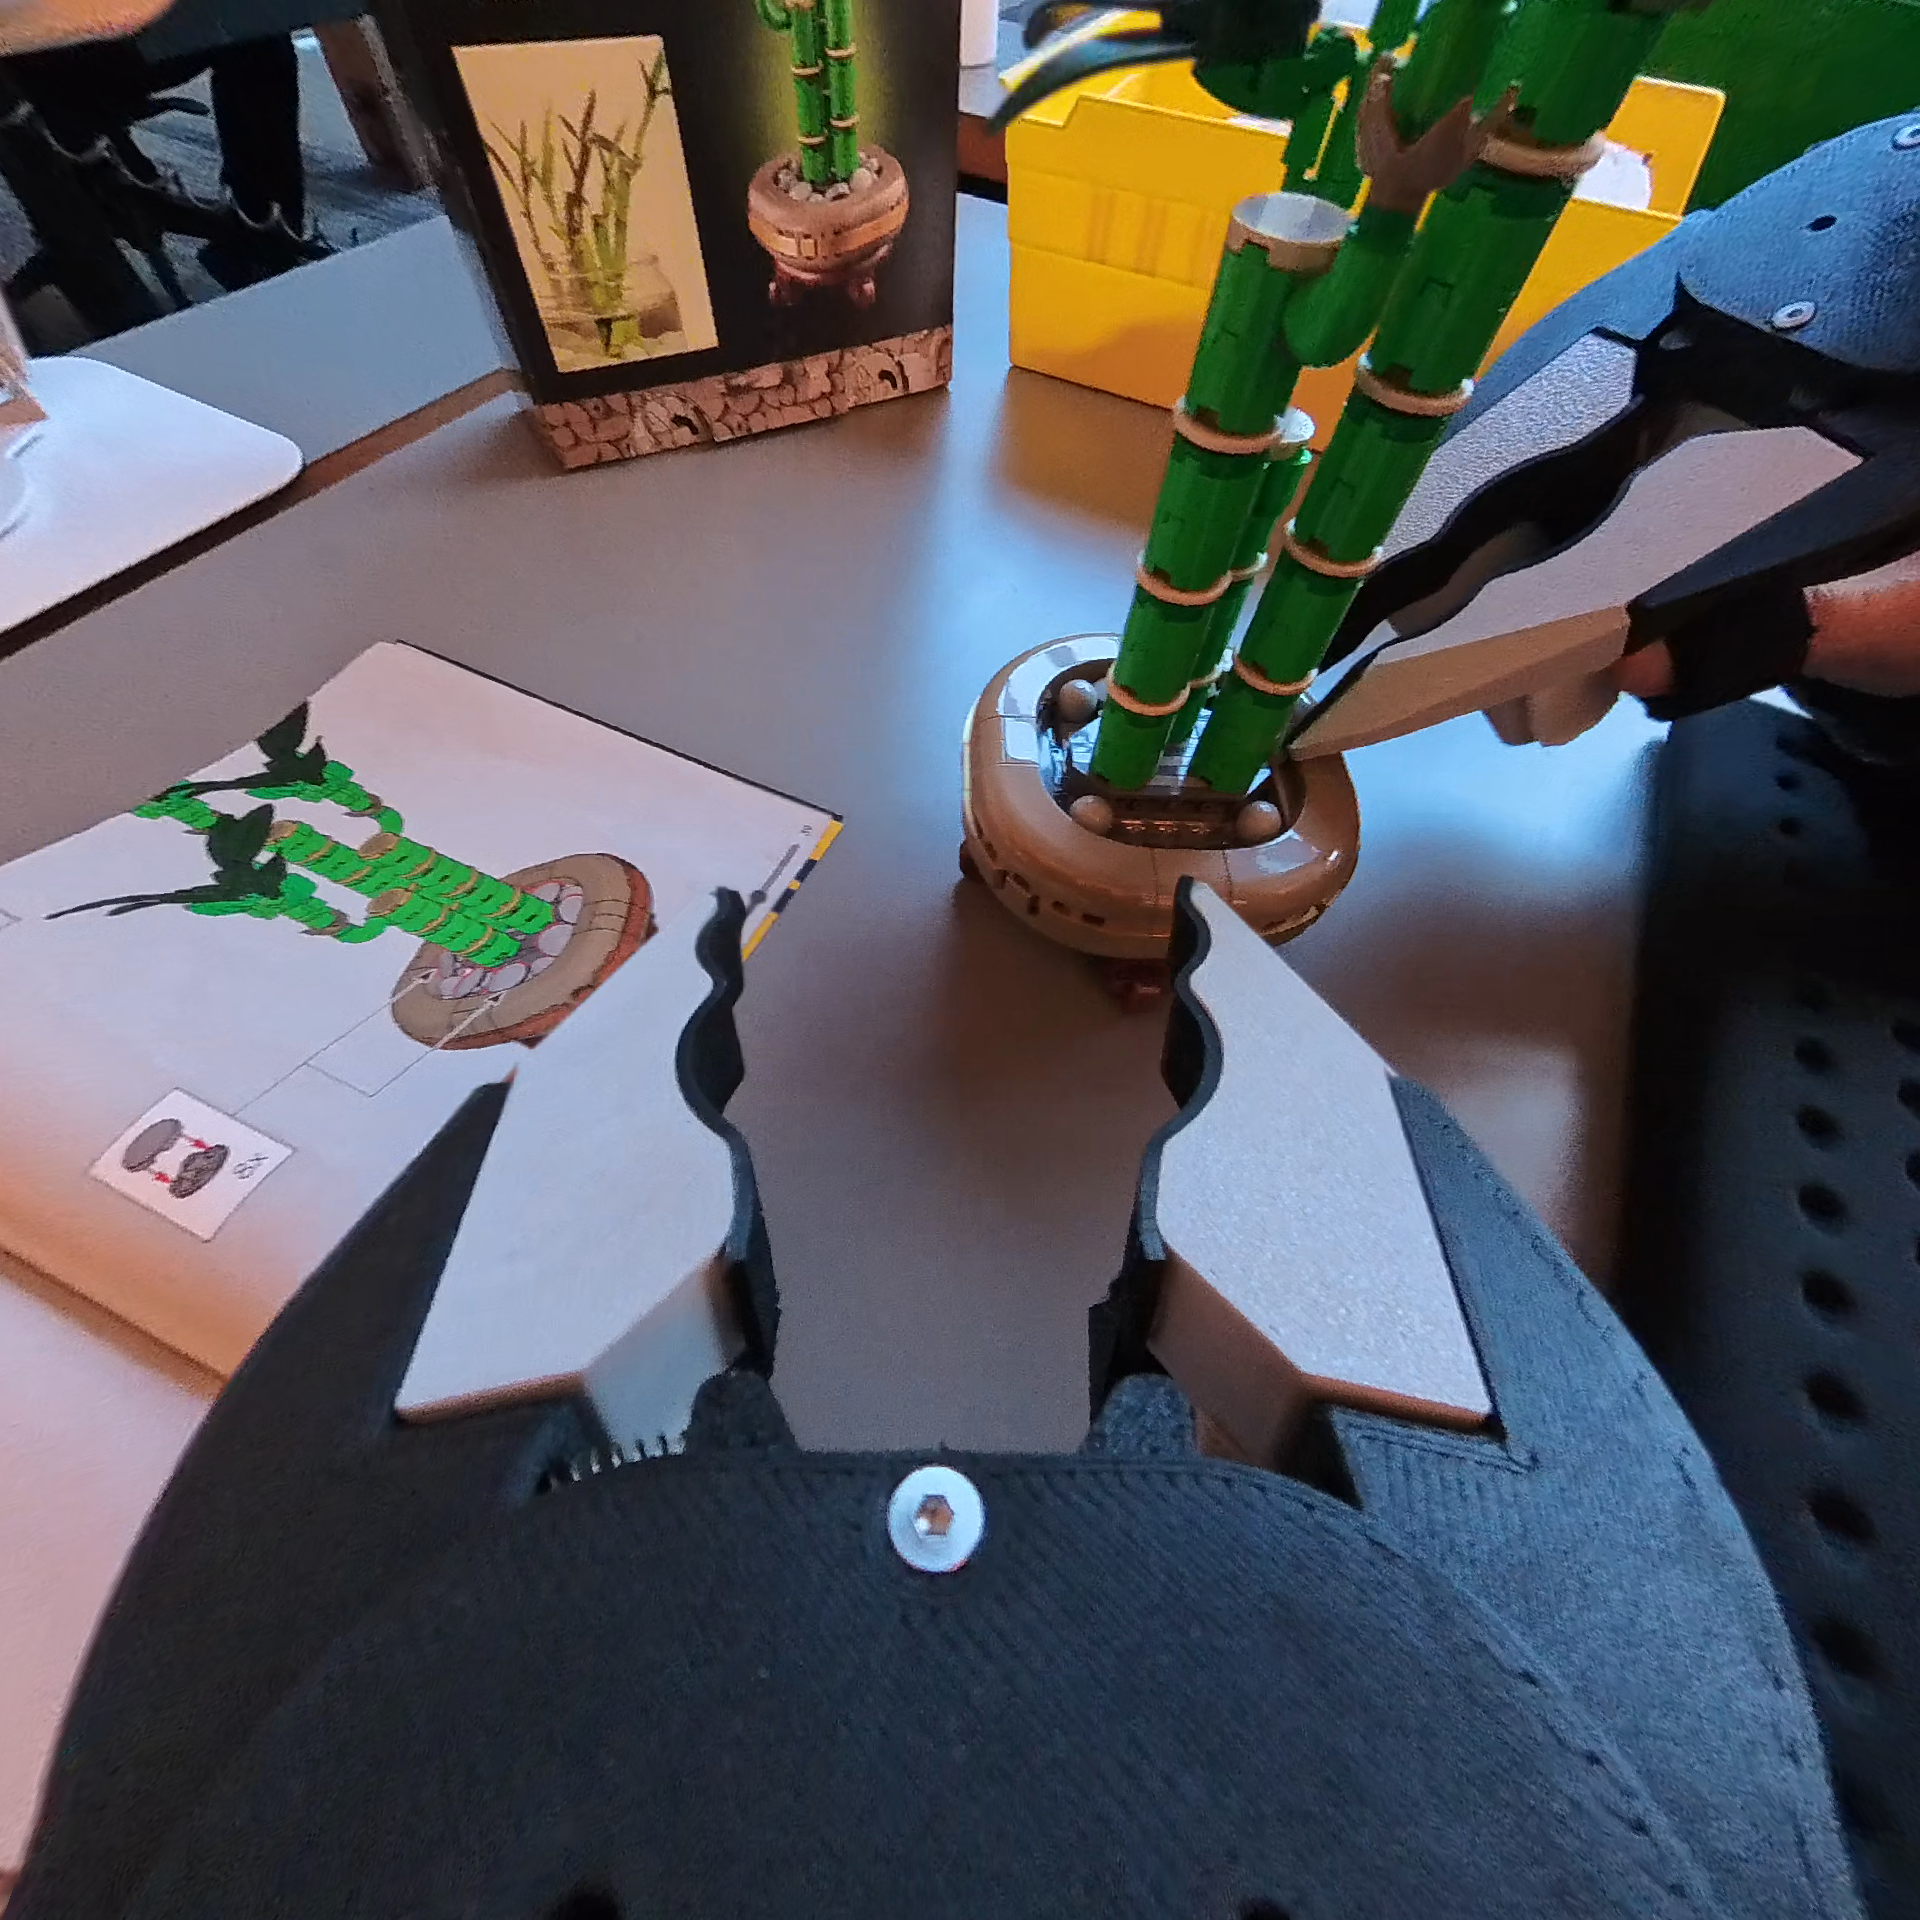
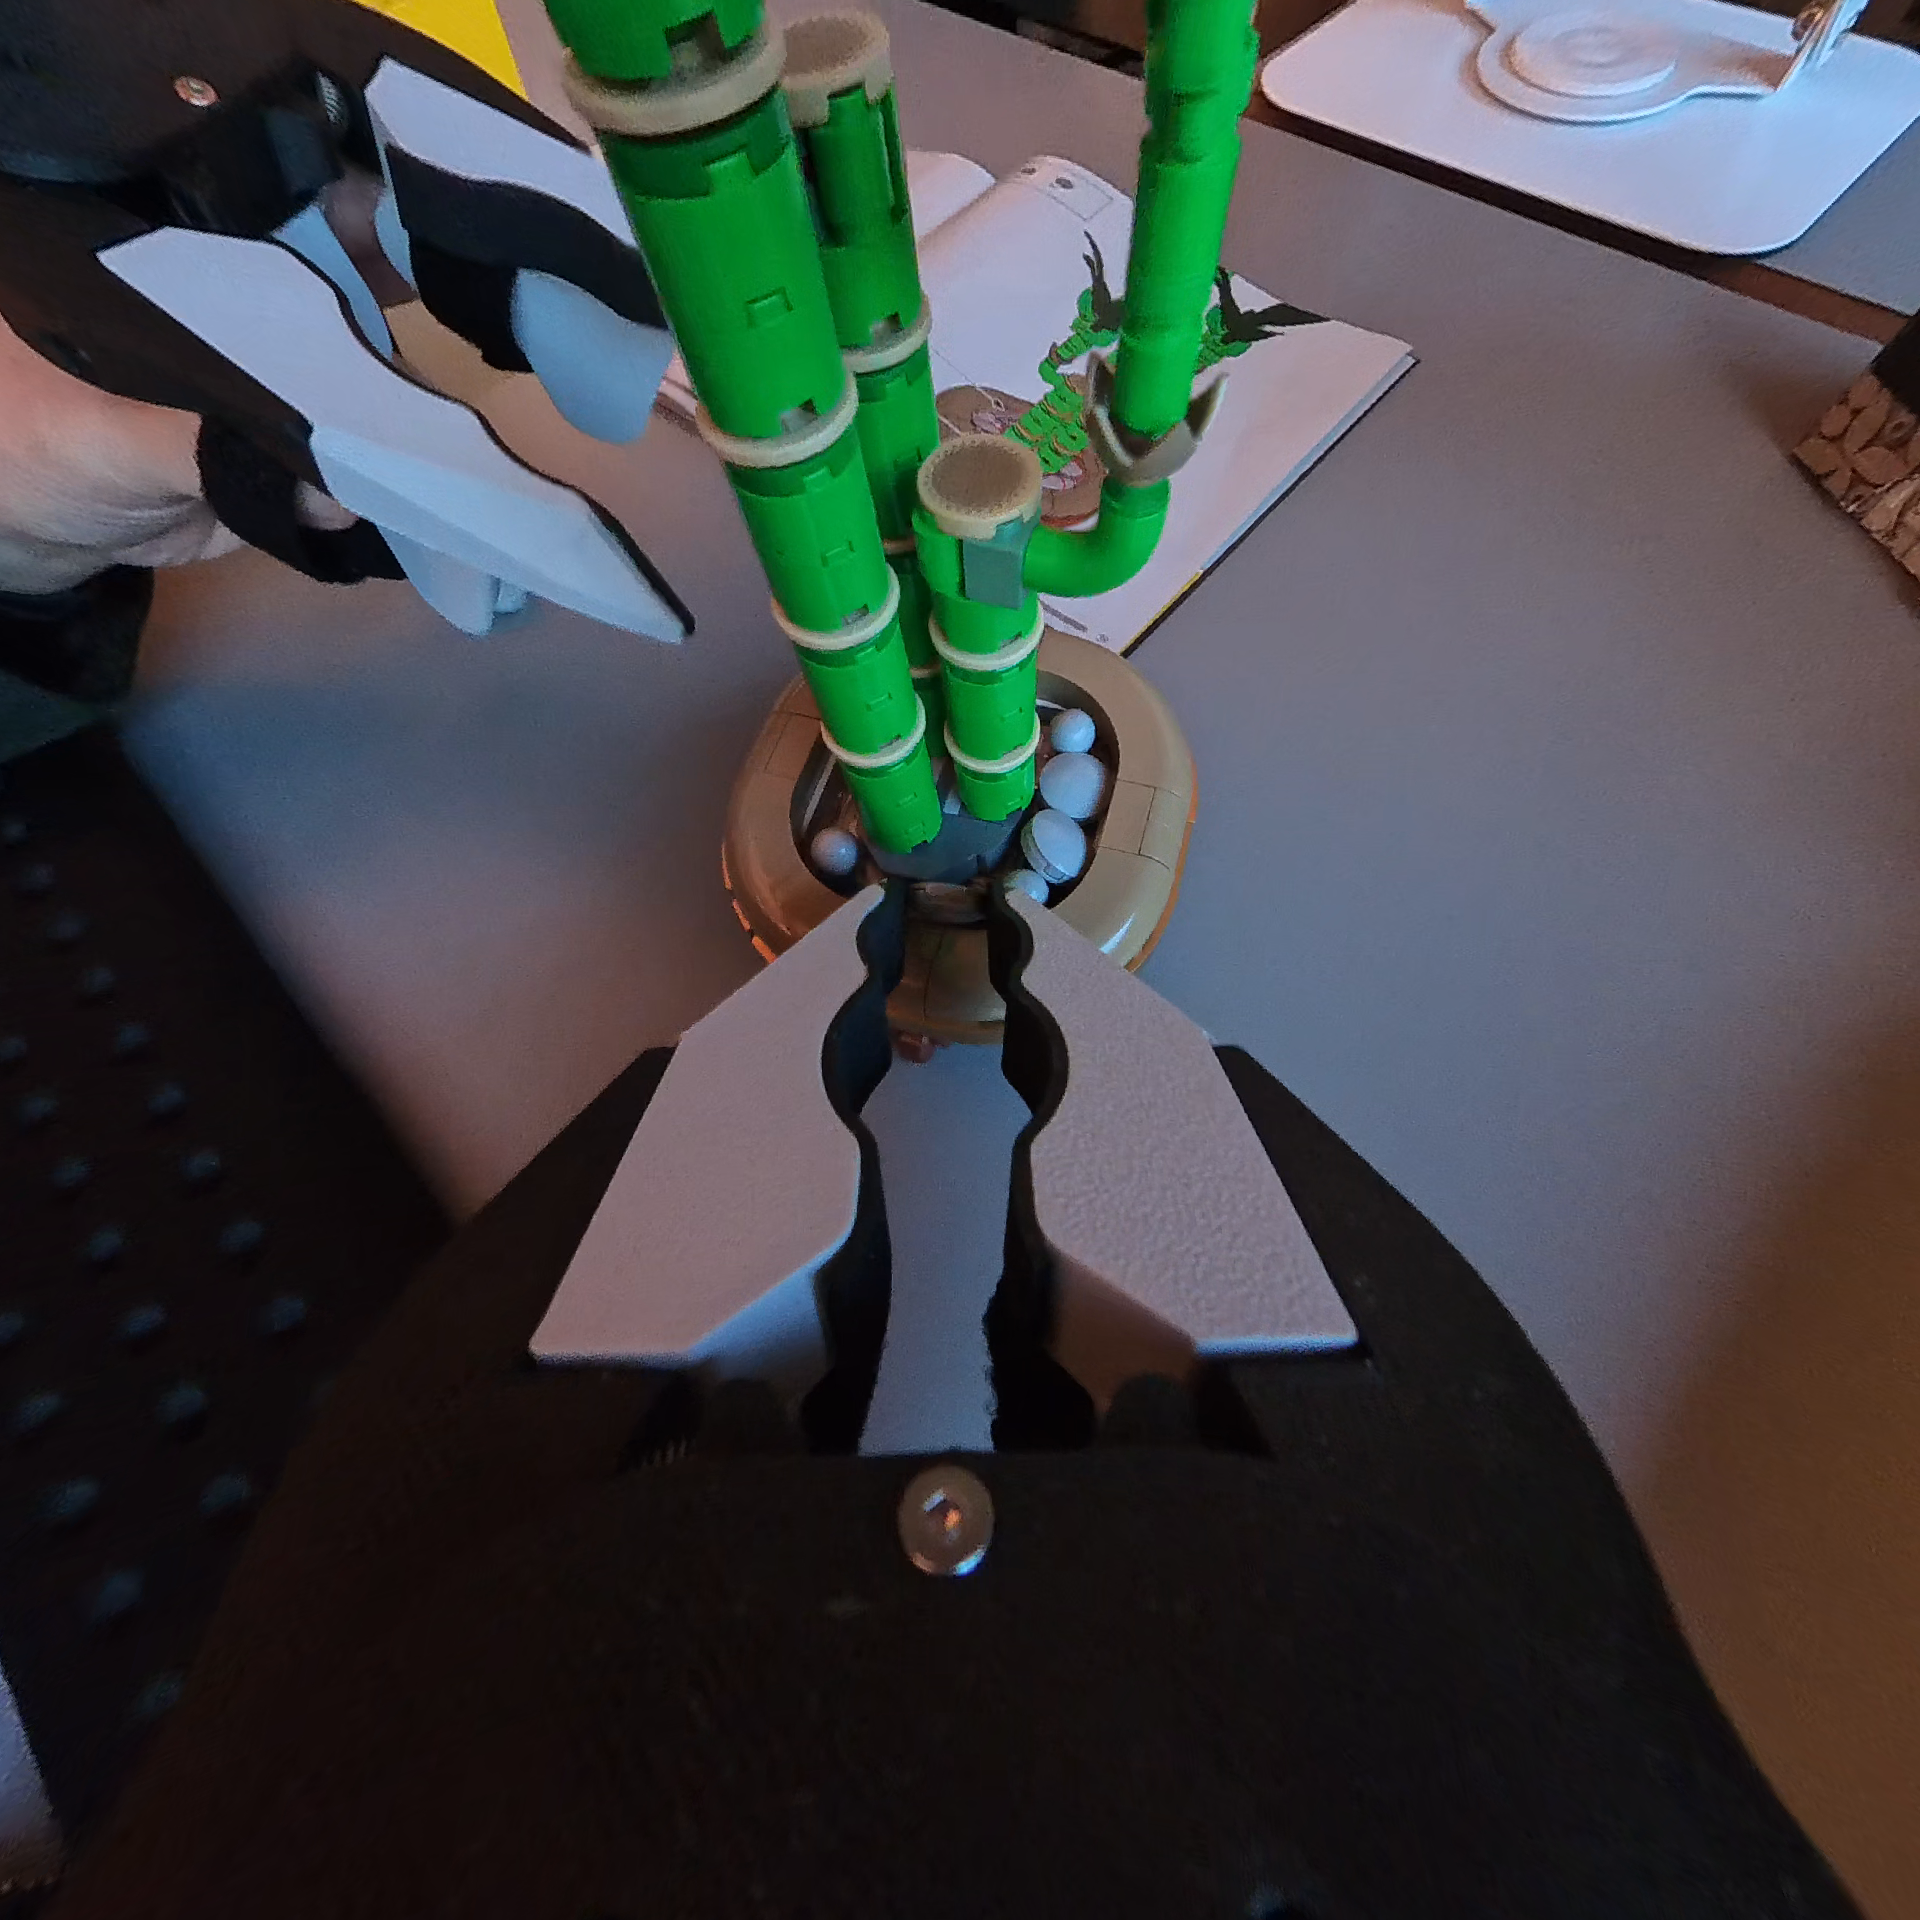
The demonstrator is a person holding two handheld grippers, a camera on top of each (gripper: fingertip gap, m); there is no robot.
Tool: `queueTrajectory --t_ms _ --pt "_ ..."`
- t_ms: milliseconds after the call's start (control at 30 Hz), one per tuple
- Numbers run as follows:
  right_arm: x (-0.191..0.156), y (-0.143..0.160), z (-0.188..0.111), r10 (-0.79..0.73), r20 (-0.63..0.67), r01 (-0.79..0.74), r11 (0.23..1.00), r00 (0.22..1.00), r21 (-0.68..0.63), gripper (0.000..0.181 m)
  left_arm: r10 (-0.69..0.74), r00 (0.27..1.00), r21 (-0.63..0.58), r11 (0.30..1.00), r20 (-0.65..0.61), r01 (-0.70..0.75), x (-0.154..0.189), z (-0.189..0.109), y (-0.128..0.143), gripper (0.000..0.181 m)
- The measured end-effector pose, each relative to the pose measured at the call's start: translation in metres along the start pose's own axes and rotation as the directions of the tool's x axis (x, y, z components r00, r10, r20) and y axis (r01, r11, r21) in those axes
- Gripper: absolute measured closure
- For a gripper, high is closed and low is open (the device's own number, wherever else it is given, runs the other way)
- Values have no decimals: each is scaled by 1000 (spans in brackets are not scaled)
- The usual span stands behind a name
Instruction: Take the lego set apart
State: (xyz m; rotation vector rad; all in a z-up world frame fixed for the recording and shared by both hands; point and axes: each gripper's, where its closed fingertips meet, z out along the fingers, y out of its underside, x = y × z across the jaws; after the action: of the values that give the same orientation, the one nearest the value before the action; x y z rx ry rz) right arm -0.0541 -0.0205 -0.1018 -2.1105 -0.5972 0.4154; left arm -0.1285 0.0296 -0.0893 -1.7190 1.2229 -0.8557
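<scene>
Centrally, the lego bamboo [image 2: 831,623] stood upright in its tan pot [image 2: 1132,831]; the left claw [image 1: 961,925] gaped empty, and the right claw [image 2: 940,899], nearly closed, gripped nothing.

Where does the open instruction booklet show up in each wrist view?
Left wrist view: instruction booklet lies open at left-centre on the table, left of the tan pot.
Right wrist view: the booklet lies in the upper middle, behind the green bamboo stalks and partly hidden by them.
Shared landmark: the tan pot.
</scene>
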Motion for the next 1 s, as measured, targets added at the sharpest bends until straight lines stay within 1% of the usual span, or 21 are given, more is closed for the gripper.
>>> queueTrajectory --t_ms 67,133,200,233,300,367,433,500,600,633,733,833,867,933,1000 --pt "-3 -4 -7 -6 2 6 1000 1000 13 167 4 1000 4 1000 18 -5 -5 -4 -2 98" --pt "-16 -17 -24 -19 26 17 997 999 73 168 11 999 21 1000 53 -12 -15 -12 -7 98" --pt "-48 -32 -40 -105 96 89 984 990 152 168 6 995 57 998 96 -12 -29 -25 -16 98" --pt "-66 -36 -41 -164 126 141 975 978 171 168 -4 993 79 997 121 -6 -37 -34 -21 98" --pt "-98 -35 -25 -256 163 232 961 953 152 168 -36 983 127 992 180 13 -58 -53 -28 99" --pt "-125 -32 8 -332 201 317 943 922 103 167 -83 966 180 983 244 39 -80 -74 -33 101" --pt "-138 -28 47 -420 195 427 904 886 7 167 -135 949 234 970 286 68 -98 -92 -33 102" --pt "-146 -26 81 -509 197 530 845 838 -69 167 -194 937 292 951 291 106 -111 -106 -32 103" --pt "-148 -14 116 -566 246 613 763 787 -203 167 -284 922 350 919 262 184 -125 -115 -28 104" --pt "-148 -11 123 -565 261 619 749 783 -236 167 -301 919 353 914 254 201 -128 -116 -27 103" --pt "-148 -17 135 -555 254 609 746 792 -268 166 -306 915 344 916 264 207 -134 -118 -23 103" --pt "-153 -18 144 -514 291 586 758 807 -287 165 -298 918 337 920 261 202 -132 -118 -24 103" --pt "-156 -19 146 -493 304 571 772 815 -280 161 -297 919 335 920 259 203 -132 -118 -24 102" --pt "-160 -22 142 -457 322 542 798 829 -264 157 -300 919 333 920 255 208 -131 -118 -23 102" --pt "-163 -27 125 -467 314 539 817 827 -206 156 -312 917 341 915 249 218 -132 -120 -24 101"
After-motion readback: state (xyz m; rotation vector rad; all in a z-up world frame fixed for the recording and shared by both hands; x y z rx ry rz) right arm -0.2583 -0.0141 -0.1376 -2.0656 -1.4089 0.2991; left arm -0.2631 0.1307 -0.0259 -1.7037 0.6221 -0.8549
